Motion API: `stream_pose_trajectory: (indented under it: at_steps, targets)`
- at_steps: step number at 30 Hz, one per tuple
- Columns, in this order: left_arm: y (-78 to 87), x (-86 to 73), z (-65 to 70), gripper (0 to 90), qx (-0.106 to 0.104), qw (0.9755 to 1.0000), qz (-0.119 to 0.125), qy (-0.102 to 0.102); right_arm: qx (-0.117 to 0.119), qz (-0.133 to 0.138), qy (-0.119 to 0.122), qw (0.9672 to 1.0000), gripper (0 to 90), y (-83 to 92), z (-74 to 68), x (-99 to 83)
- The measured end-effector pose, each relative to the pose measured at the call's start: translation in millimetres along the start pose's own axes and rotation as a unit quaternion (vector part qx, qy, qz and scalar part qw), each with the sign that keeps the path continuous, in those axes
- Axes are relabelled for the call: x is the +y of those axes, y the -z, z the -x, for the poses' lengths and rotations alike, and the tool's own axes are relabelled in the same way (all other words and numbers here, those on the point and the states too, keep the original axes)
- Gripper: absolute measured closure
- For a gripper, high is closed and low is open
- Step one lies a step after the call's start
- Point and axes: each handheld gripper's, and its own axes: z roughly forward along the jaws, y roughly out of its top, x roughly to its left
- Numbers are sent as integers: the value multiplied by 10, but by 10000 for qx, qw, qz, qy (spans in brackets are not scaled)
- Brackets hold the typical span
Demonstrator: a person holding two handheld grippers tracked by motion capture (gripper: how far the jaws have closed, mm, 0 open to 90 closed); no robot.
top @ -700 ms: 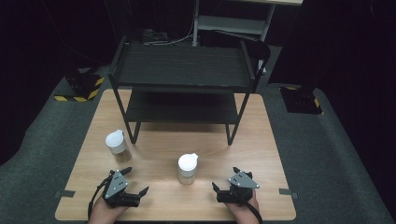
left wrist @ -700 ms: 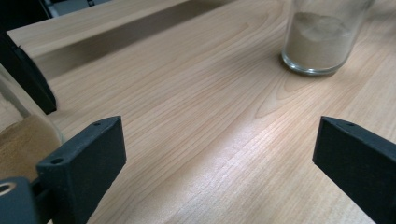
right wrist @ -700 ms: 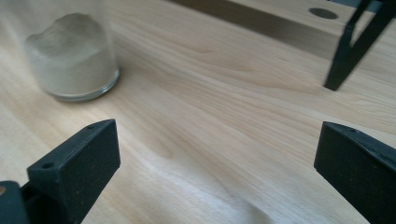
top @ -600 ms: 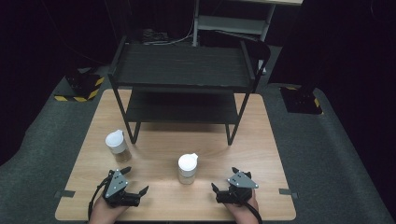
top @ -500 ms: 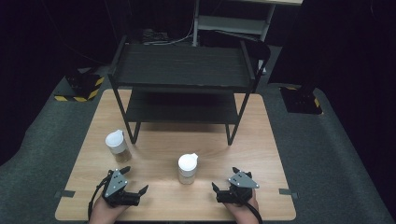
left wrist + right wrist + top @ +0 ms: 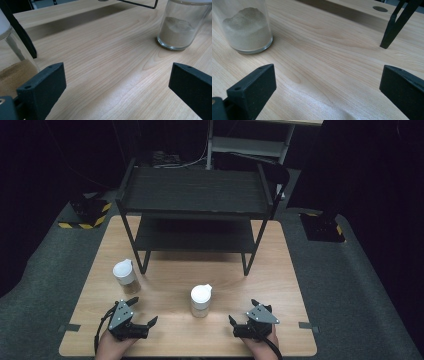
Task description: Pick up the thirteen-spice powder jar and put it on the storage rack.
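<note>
Left gripper (image 6: 141,315) at 7 o'clock, right gripper (image 6: 243,312) at 5, both jaws wide, empty; centre jar (image 6: 201,300) between them.

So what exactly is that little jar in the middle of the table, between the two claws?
The middle jar is a small clear glass cylinder with a white lid that has a small tab at one side. It holds pale beige powder, partly filling it. It stands upright on the wooden table, in front of the black shelf rack, with nothing touching it.
</note>
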Motion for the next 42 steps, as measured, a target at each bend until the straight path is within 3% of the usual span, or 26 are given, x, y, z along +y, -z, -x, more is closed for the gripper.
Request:
stream_pose_trajectory:
  at_steps: [21,32,42]
  targets:
    - [37,-37,-7,13,-20,9999,117,89,67,71,-168,9998,0,12,56,-29]
    - [180,-60,-52,9,174,9990,358,225,46,100,-205,9997,0,17,55,-40]
    - [283,-60,-108,7,398,9980,403,270,28,95,-230,9997,0,17,53,-38]
